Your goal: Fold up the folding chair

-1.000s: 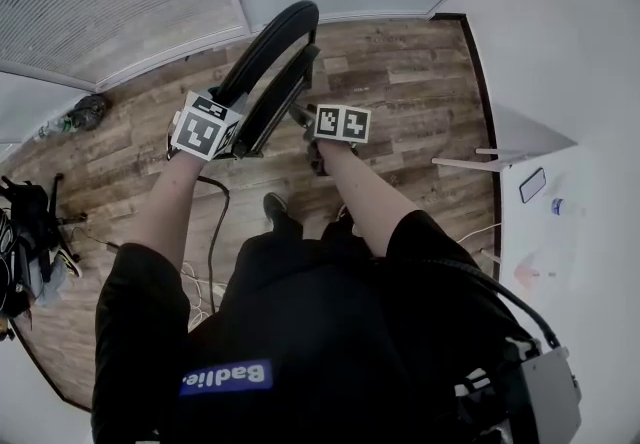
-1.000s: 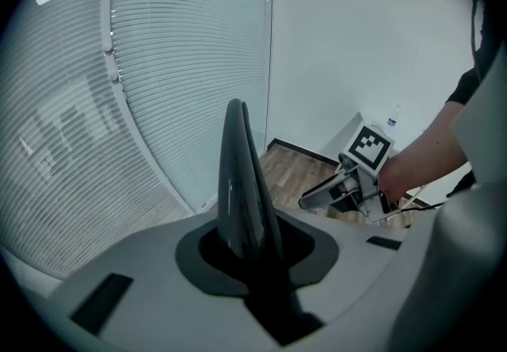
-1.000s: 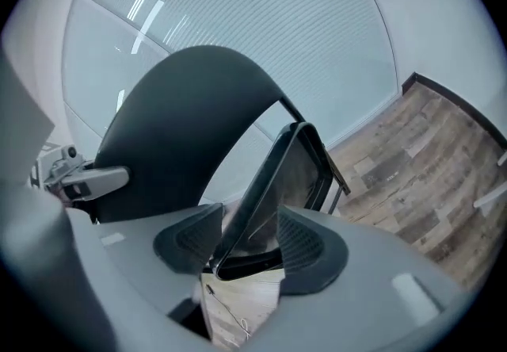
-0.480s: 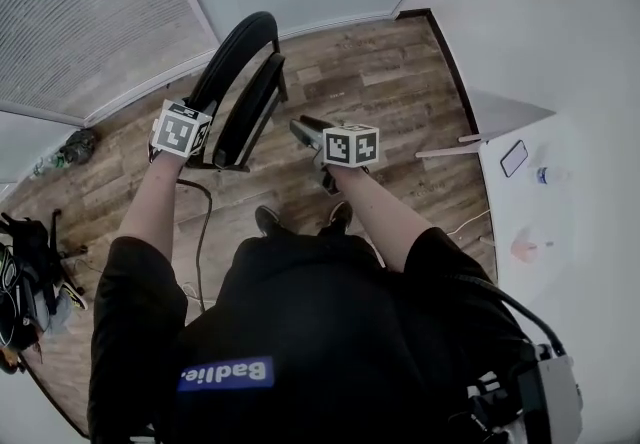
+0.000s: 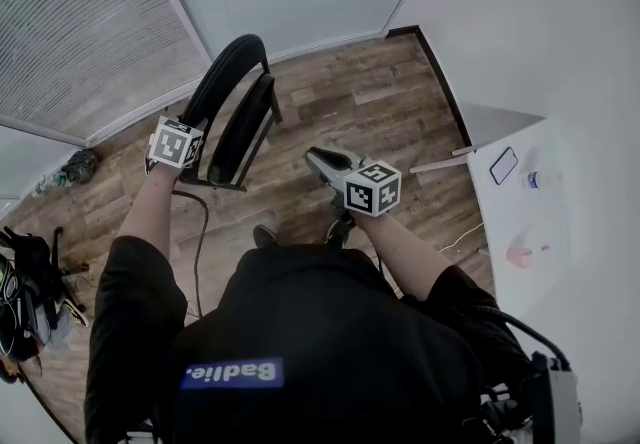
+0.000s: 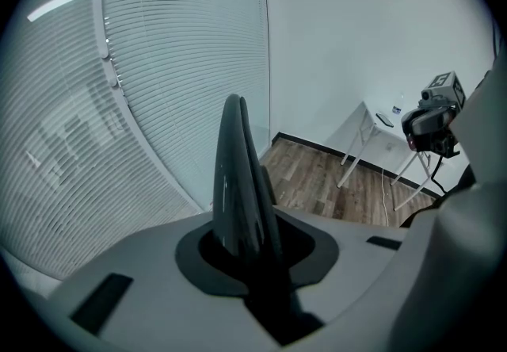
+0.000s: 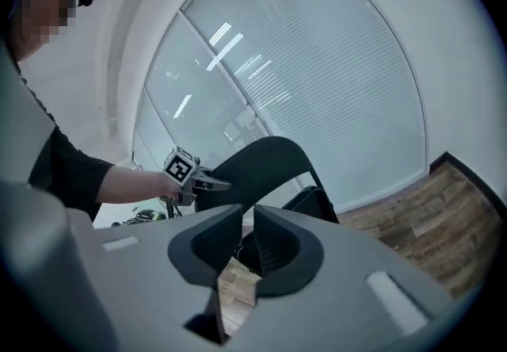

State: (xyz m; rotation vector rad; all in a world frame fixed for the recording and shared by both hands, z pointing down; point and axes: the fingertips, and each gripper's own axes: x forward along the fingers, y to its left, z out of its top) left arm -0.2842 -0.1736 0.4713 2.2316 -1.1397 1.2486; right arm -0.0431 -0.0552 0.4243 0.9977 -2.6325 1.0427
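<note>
The black folding chair point(image 5: 238, 110) stands folded flat on the wood floor by the blinds, its seat up against the backrest. My left gripper point(image 5: 198, 135) is shut on the side edge of the backrest; in the left gripper view that glossy black edge point(image 6: 236, 168) rises from between the jaws of the left gripper point(image 6: 242, 251). My right gripper point(image 5: 314, 156) hangs in the air to the right of the chair, apart from it. Its jaws have just been closing and stand a narrow slit apart with nothing between them, as the right gripper point(image 7: 246, 220) shows. Beyond it are the chair point(image 7: 265, 162) and the left gripper point(image 7: 207, 181).
A white table point(image 5: 545, 232) stands at the right wall with a phone point(image 5: 502, 165) and a small bottle point(image 5: 536, 179) on it. A black cable point(image 5: 200, 232) runs over the floor beside my left leg. Bags point(image 5: 25, 277) lie at the far left.
My right gripper has come off the chair and moved up and to the right, toward me, with its jaws drawn closer. The left gripper keeps its hold on the backrest.
</note>
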